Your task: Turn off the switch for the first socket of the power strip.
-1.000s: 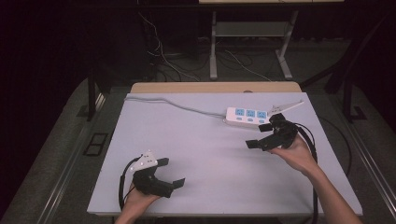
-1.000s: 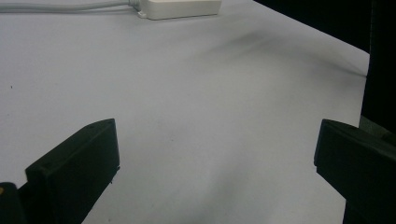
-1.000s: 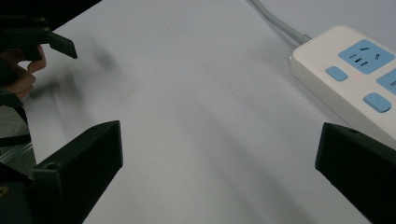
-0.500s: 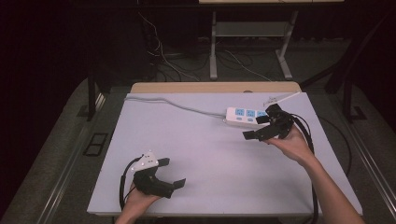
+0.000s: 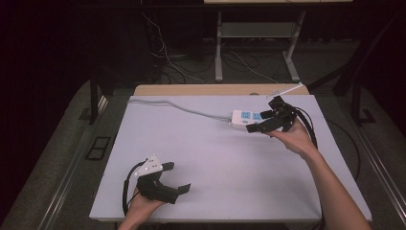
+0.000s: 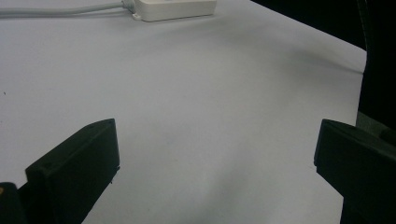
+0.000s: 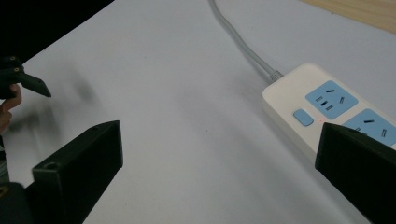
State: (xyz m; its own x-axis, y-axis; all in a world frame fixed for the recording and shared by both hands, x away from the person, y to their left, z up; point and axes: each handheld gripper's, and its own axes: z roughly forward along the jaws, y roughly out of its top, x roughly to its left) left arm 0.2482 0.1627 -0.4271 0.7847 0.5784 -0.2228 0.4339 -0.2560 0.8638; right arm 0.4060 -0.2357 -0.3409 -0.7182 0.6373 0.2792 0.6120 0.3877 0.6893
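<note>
A white power strip point(image 5: 245, 118) with blue sockets lies at the back right of the white table point(image 5: 215, 158); its grey cable point(image 5: 177, 107) runs off to the back left. My right gripper point(image 5: 261, 121) hovers open right over the strip's right part, one jaw above it and one just in front. In the right gripper view the power strip point(image 7: 322, 109) sits close by the right jaw, with a blue switch point(image 7: 303, 117) beside a socket. My left gripper point(image 5: 175, 178) rests open near the front left edge, holding nothing. The power strip point(image 6: 175, 8) appears far off in the left gripper view.
A wooden strip point(image 5: 206, 89) borders the table's back edge. Behind it stand metal table legs point(image 5: 219, 45) and loose floor cables point(image 5: 165, 57) in the dark. Dark floor drops away around the table's sides.
My right gripper has moved back and left from the table's right side to over the power strip's right end. The left gripper has stayed put.
</note>
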